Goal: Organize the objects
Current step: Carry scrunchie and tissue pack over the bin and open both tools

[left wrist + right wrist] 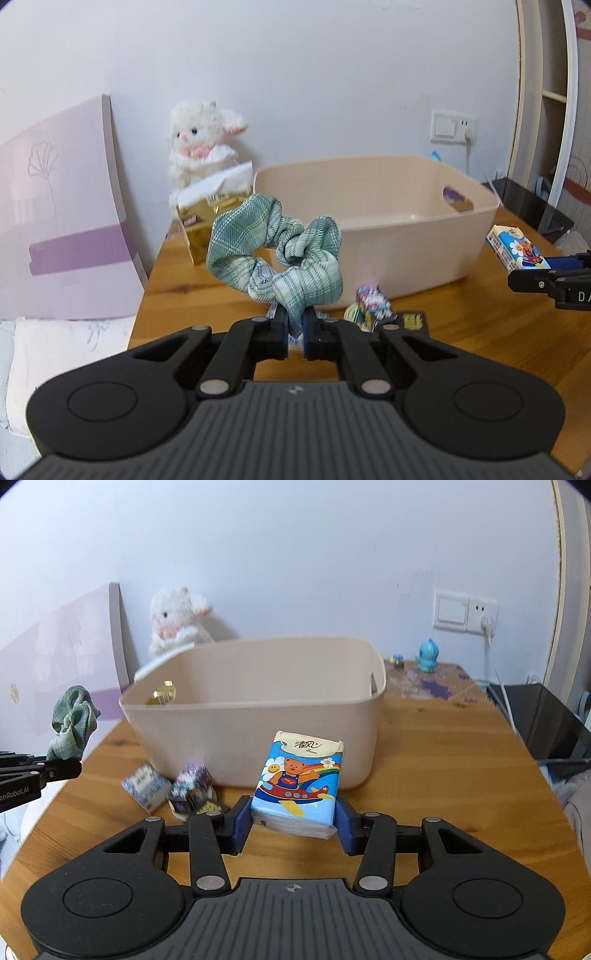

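Note:
My left gripper [294, 325] is shut on a green plaid scrunchie [275, 251] and holds it above the wooden table, in front of the beige plastic bin [388, 236]. The scrunchie also shows at the left of the right wrist view [74, 720]. My right gripper [293, 821] is shut on a blue tissue pack with a cartoon bear [301, 779], held just in front of the bin [258, 716]. The pack also shows in the left wrist view [517, 251]. The bin looks empty inside.
Small printed packets [147, 784] and a little patterned box [192, 790] lie on the table [443, 775] before the bin. A gold box [207, 225] and white plush toy [203, 144] stand behind left. A blue figurine [426, 655] stands at the back right.

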Action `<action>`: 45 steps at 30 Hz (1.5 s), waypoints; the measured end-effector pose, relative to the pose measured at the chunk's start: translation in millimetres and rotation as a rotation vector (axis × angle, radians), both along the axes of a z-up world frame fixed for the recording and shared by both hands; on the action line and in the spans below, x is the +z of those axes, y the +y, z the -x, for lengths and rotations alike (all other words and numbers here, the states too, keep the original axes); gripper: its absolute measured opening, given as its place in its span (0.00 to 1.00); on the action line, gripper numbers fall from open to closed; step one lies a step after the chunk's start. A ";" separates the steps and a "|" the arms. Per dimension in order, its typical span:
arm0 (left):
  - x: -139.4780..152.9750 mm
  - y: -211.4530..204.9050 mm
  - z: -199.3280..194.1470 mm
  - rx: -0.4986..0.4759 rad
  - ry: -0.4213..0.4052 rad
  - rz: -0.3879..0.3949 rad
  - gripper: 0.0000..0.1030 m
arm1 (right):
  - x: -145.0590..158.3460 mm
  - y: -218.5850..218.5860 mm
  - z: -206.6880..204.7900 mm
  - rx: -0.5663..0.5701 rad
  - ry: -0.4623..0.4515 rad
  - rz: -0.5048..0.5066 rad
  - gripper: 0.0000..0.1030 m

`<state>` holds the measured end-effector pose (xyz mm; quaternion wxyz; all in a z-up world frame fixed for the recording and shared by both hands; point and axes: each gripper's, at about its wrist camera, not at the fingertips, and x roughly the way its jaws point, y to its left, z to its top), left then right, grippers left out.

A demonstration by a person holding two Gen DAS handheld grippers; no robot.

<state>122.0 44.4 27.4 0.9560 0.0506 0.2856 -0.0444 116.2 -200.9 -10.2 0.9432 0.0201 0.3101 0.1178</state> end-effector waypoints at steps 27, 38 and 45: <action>12.9 -64.8 -145.6 -0.021 0.041 -0.036 0.08 | 31.8 4.2 -129.6 -0.115 -0.073 0.016 0.43; -21.8 -64.7 -174.2 0.007 0.190 -0.024 0.18 | -6.9 20.7 -156.5 -0.072 0.051 0.107 0.52; -0.1 -51.3 -152.8 0.029 0.144 0.005 0.74 | 18.2 16.3 -134.7 -0.064 -0.013 0.079 0.84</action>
